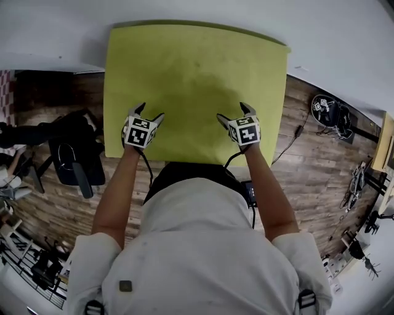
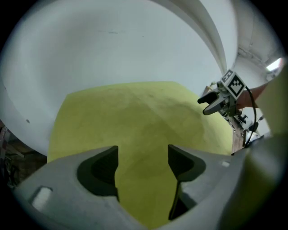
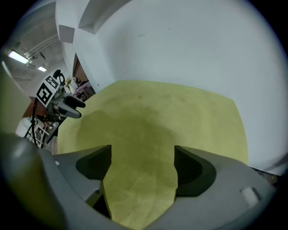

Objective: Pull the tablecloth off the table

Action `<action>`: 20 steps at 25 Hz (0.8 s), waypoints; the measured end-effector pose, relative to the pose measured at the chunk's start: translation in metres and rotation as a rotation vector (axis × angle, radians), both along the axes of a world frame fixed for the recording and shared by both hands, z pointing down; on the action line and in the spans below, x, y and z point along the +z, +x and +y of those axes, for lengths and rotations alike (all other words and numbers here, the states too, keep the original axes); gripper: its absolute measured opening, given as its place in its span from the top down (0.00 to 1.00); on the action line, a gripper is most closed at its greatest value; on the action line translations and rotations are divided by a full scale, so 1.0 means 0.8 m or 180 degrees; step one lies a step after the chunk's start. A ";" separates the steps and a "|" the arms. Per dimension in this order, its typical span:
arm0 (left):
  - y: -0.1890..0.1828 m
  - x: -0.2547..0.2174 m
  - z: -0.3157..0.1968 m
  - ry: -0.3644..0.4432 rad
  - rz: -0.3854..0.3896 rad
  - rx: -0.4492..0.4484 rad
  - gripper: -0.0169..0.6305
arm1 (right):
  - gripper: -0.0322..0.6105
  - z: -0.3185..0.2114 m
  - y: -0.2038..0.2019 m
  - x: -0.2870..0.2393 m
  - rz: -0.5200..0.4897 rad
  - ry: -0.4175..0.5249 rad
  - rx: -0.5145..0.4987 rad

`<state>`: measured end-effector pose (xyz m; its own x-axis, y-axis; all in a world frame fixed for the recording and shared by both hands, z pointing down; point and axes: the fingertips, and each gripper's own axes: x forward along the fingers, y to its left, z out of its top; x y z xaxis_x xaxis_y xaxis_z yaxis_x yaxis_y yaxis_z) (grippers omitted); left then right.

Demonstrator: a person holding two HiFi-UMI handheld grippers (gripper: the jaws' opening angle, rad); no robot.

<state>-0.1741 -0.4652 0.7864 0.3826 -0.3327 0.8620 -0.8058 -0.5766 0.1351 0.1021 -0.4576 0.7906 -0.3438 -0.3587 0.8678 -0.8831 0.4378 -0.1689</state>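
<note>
Tablecloth flat, far edge nr wall.

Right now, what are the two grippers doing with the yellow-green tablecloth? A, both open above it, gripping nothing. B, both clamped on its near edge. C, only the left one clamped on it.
A: each gripper view shows the left gripper and right gripper with jaws apart, the tablecloth showing unpinched through the gap.

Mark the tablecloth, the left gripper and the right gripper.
tablecloth [image 1: 197,67], head view, bare middle of the cloth.
left gripper [image 1: 150,111], head view, midway between its fingertips.
right gripper [image 1: 232,111], head view, midway between its fingertips.
</note>
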 end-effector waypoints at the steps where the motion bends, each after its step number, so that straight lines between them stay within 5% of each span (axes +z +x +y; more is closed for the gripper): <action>1: -0.002 0.009 0.000 -0.0036 -0.0035 -0.0025 0.42 | 0.25 0.000 0.001 0.008 0.0024 -0.0031 -0.0016; 7: -0.009 0.049 0.003 -0.0247 -0.0217 -0.0170 0.42 | 0.22 0.012 0.002 0.047 0.0322 -0.0203 -0.0147; 15: -0.007 0.052 0.002 -0.0121 -0.0311 -0.0133 0.42 | 0.22 0.013 -0.001 0.047 0.0448 -0.0092 -0.0221; 20: -0.005 0.050 0.003 -0.0127 -0.0284 -0.0169 0.52 | 0.33 0.015 -0.005 0.044 0.0424 -0.0067 -0.0273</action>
<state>-0.1783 -0.4628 0.8261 0.2865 -0.3152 0.9047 -0.8450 -0.5283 0.0835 0.0980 -0.4458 0.8259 -0.2537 -0.3142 0.9148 -0.8578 0.5101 -0.0627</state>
